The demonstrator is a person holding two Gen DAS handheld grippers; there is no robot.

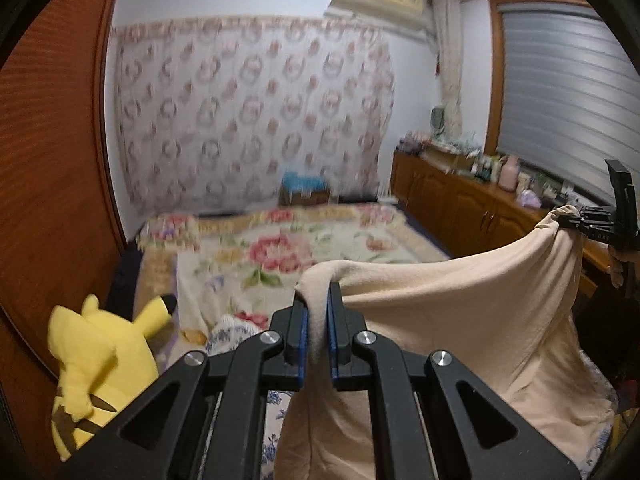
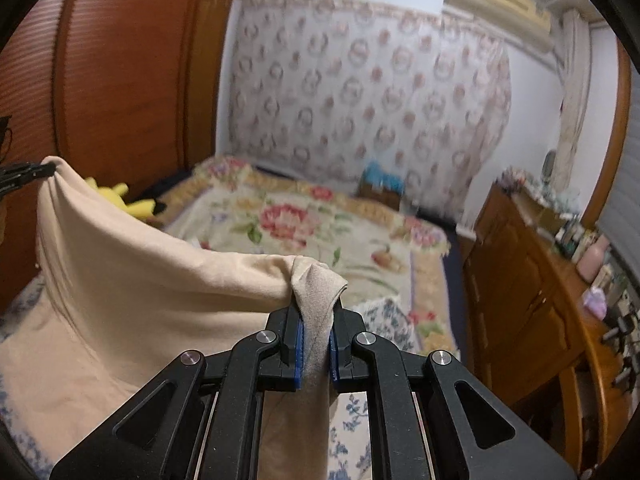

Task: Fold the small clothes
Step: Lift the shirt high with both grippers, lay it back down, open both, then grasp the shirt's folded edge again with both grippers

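Beige garment (image 1: 460, 320): hanging spread above the floral bed (image 1: 288, 252), left gripper (image 1: 318, 320) and right gripper (image 2: 316, 332) each clamping a corner tight; step being spreading, next needing level lowering onto the bed.

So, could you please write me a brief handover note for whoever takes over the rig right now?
Left gripper: shut on one top corner of the beige garment.
Right gripper: shut on the other top corner; it also shows at the right edge of the left wrist view.
The garment hangs spread between the two grippers, its lower part draping toward the blue-flowered sheet on the bed. A yellow plush toy sits to the left, off the work area.
Done: garment picked up and held out by two corners.
Left: lay it flat on the bed and make the folds; no fold is visible yet.
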